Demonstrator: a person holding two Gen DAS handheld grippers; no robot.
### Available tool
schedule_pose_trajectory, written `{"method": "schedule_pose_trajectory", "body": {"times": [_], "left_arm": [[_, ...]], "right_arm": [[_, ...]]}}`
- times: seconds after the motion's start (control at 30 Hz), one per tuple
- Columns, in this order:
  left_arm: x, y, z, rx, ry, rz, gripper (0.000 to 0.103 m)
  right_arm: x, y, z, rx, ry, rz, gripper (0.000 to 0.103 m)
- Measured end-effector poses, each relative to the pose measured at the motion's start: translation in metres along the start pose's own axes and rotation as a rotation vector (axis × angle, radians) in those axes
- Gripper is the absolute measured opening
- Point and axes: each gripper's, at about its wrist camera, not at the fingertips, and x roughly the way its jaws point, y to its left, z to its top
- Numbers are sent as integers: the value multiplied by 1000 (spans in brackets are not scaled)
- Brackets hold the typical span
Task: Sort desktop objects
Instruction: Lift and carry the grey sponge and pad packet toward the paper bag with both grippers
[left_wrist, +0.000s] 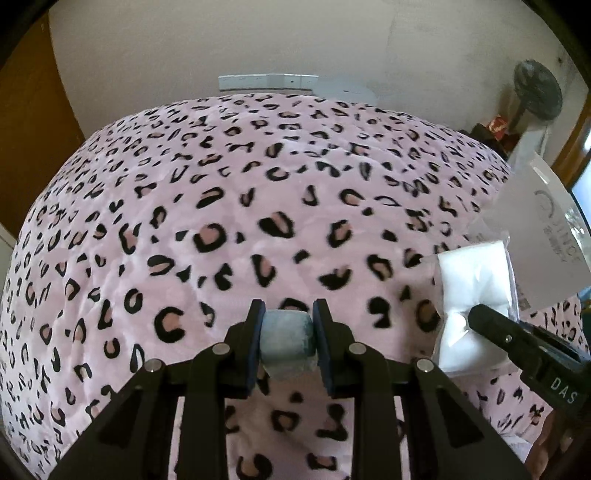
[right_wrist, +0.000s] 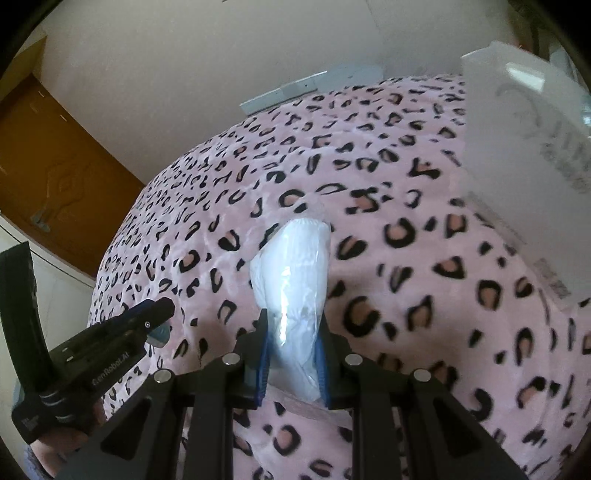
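The left gripper is pinching a grey block; the right gripper is clamping a white packet, its long axis pointing toward 12 o'clock, both over the blanket. A white box is sitting at the right gripper's 2 o'clock, nearer that gripper.

Left gripper closed on a grey-blue block, black fingers pressing both of its sides, blue-edged pads flat against it. Held low over the pink leopard-print blanket, fingers pointing forward. Seen from the right wrist as a dark fingertip at lower left, angled up and to the right, a bit of the block showing beneath it.

Right gripper closed on a clear bag of white pads, blue pads squeezing its lower part, the bag standing up between the fingers. Seen from the left wrist at far right, one black finger lying across the bag, pointing up and left. Both grippers side by side, near each other, not touching.
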Motion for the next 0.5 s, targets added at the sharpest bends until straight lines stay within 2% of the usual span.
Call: {"method": "schedule_pose_trajectory", "body": {"times": [0.5], "left_arm": [[-42,-70,3,122,-50,-20,27]], "right_arm": [[-69,-11,-7,-9,-101,-53,21]]}}
